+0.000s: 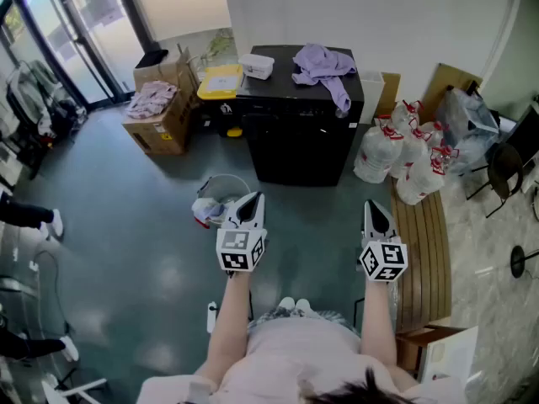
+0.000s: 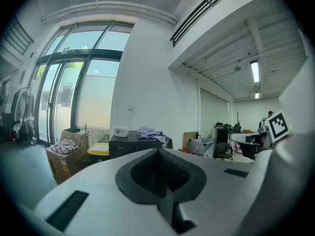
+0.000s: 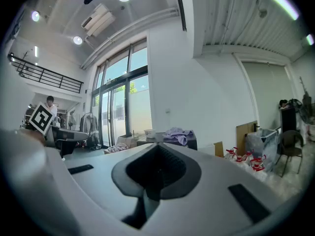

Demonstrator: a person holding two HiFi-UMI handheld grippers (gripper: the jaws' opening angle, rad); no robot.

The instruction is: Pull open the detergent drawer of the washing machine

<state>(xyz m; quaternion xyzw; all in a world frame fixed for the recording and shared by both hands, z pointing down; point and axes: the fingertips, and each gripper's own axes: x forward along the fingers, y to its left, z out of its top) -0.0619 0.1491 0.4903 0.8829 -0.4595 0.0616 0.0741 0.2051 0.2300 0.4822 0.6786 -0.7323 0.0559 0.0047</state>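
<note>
Washer (image 1: 299,133): one; hand-held grippers (image 1: 255,200) (image 1: 374,209): two

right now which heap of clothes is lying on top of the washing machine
The purple heap, draped over the top of the black washing machine. The pinkish heap lies on a cardboard box left of the machine.

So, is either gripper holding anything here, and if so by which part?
Nothing is held: the left gripper and the right gripper each have their jaws shut together with nothing between them.
</note>
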